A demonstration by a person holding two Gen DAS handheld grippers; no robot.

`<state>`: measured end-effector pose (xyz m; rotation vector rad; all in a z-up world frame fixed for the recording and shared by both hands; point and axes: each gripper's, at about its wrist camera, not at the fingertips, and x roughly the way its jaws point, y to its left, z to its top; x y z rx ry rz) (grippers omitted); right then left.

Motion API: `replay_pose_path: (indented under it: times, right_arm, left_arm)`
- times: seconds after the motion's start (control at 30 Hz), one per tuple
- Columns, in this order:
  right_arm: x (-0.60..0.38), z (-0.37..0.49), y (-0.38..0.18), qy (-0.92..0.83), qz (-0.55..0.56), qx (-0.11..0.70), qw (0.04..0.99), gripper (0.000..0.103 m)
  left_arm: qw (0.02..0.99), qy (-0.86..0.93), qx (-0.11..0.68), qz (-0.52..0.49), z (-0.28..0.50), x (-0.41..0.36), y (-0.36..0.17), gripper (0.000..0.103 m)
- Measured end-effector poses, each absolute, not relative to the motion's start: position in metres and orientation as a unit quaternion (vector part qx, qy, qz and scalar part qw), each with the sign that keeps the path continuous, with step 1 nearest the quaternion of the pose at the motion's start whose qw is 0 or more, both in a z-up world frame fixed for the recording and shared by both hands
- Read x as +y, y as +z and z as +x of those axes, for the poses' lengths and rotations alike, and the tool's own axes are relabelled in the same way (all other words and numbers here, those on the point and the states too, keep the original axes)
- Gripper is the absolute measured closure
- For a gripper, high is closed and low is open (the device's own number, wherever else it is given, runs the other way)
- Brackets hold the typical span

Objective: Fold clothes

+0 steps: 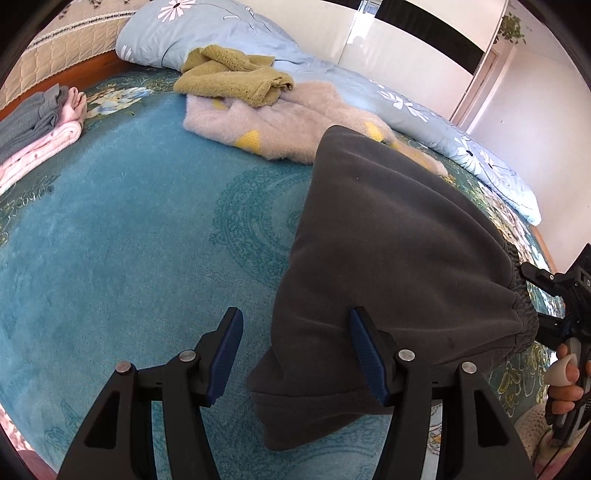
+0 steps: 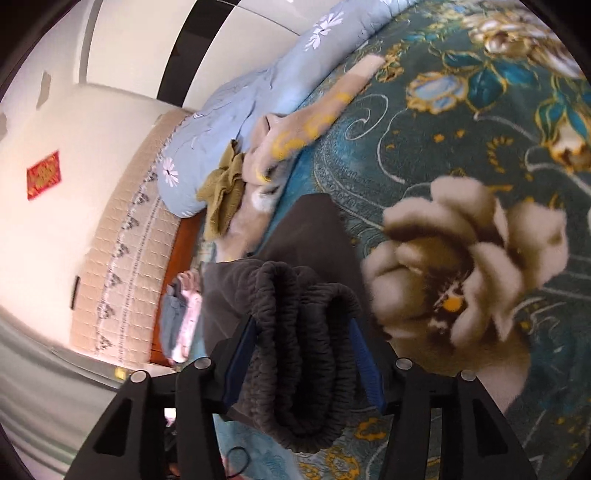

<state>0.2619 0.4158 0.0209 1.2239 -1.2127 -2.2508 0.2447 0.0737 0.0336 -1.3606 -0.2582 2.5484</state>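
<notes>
Gripping one dark grey garment: right tongs clamped on waistband; left tongs wide

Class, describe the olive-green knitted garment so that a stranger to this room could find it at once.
Start at the teal bedspread and look to its far edge, by the pale blue flowered quilt. There a fluffy pinkish garment with yellow patches lies spread; crumpled on top of it is the olive-green knit. It is the only green, open-weave piece there.
</notes>
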Motion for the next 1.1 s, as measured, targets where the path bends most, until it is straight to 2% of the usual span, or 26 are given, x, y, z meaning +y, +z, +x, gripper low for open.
replay_pose_path:
  times: [0.03, 0.1, 0.33, 0.37, 0.43, 0.5, 0.6, 0.77, 0.87, 0.97, 1.1]
  right_arm:
    - [0.416, 0.262, 0.019, -0.782, 0.425, -0.428, 0.157, 0.046]
    - [0.410, 0.255, 0.020, -0.783, 0.430, -0.422, 0.157, 0.038]
    - [0.387, 0.232, 0.023, -0.787, 0.444, -0.398, 0.158, 0.036]
    - [0.383, 0.228, 0.024, -0.788, 0.447, -0.393, 0.157, 0.037]
    - [0.365, 0.220, 0.035, -0.810, 0.468, -0.328, 0.130, 0.043]
    - [0.354, 0.214, 0.048, -0.826, 0.472, -0.282, 0.125, 0.054]
    - [0.340, 0.202, 0.075, -0.840, 0.458, -0.242, 0.162, 0.065]
    - [0.325, 0.183, 0.118, -0.862, 0.387, -0.195, 0.264, 0.069]
    - [0.334, 0.166, 0.095, -0.846, 0.423, -0.205, 0.252, 0.070]
    - [0.354, 0.159, 0.048, -0.823, 0.471, -0.241, 0.206, 0.070]
    - [0.377, 0.159, 0.019, -0.807, 0.462, -0.307, 0.202, 0.070]
  left_arm:
    - [0.121, 0.871, -0.092, -0.467, 0.244, 0.073, 0.033, 0.041]
    - [0.121, 0.869, -0.100, -0.469, 0.241, 0.070, 0.031, 0.041]
    - [0.123, 0.866, -0.111, -0.471, 0.241, 0.068, 0.028, 0.040]
    - [0.123, 0.866, -0.113, -0.472, 0.240, 0.067, 0.027, 0.040]
    - [0.122, 0.864, -0.119, -0.475, 0.239, 0.064, 0.026, 0.039]
    - [0.121, 0.860, -0.129, -0.478, 0.238, 0.061, 0.023, 0.038]
    - [0.120, 0.858, -0.140, -0.480, 0.238, 0.058, 0.021, 0.038]
    - [0.134, 0.860, -0.145, -0.470, 0.241, 0.057, 0.029, 0.038]
    - [0.133, 0.857, -0.150, -0.475, 0.243, 0.051, 0.032, 0.038]
    - [0.126, 0.855, -0.172, -0.474, 0.248, 0.035, 0.035, 0.038]
    - [0.120, 0.861, -0.174, -0.462, 0.250, 0.025, 0.046, 0.038]
